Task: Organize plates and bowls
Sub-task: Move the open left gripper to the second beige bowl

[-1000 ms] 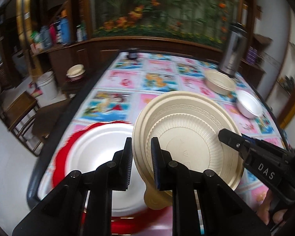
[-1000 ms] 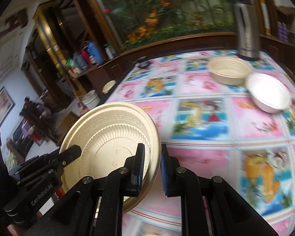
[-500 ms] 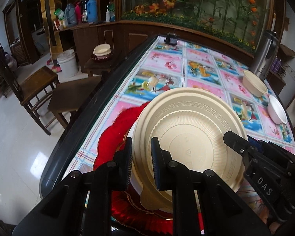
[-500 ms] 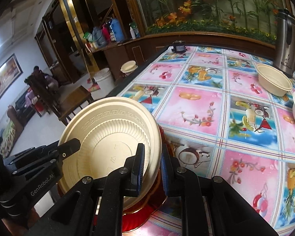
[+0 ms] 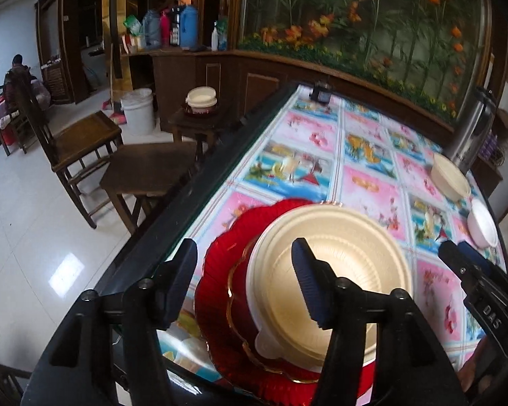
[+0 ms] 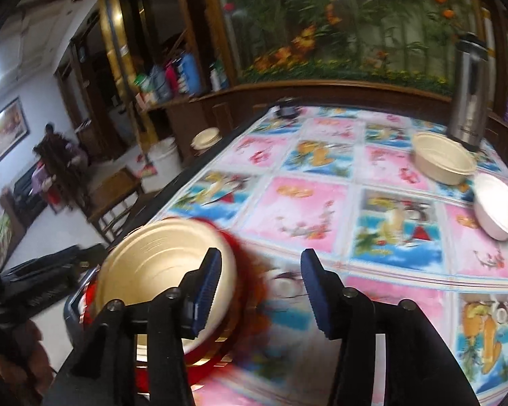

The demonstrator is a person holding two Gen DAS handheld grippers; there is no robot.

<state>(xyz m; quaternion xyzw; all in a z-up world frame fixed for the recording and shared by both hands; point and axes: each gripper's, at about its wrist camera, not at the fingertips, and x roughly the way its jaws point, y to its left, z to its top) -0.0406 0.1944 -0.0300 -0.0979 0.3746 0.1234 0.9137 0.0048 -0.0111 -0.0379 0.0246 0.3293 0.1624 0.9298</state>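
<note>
Beige plate (image 5: 335, 270) on red dish (image 5: 220, 291); rim between each opening claw's parted, untouching jaws.

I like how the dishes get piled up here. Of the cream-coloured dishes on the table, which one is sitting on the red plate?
The cream plate nearest the grippers: it rests on the stack atop the red plate. The cream bowl by the steel flask sits directly on the tablecloth.

Round beige plastic plate (image 5: 348, 247): plain cream-tan, faint concentric ribbing. Scalloped red glass dish (image 5: 220, 270): deep red, thin gold edge. Glossy tablecloth (image 6: 304, 209): grid of pink and blue squares printed with flowers, fruit and figures. Deep beige bowl (image 6: 443, 162): plain tan. Shallow white bowl (image 6: 498, 206): plain white. Gripper pads (image 6: 206, 287): dark blue, ridged; arms black.
</note>
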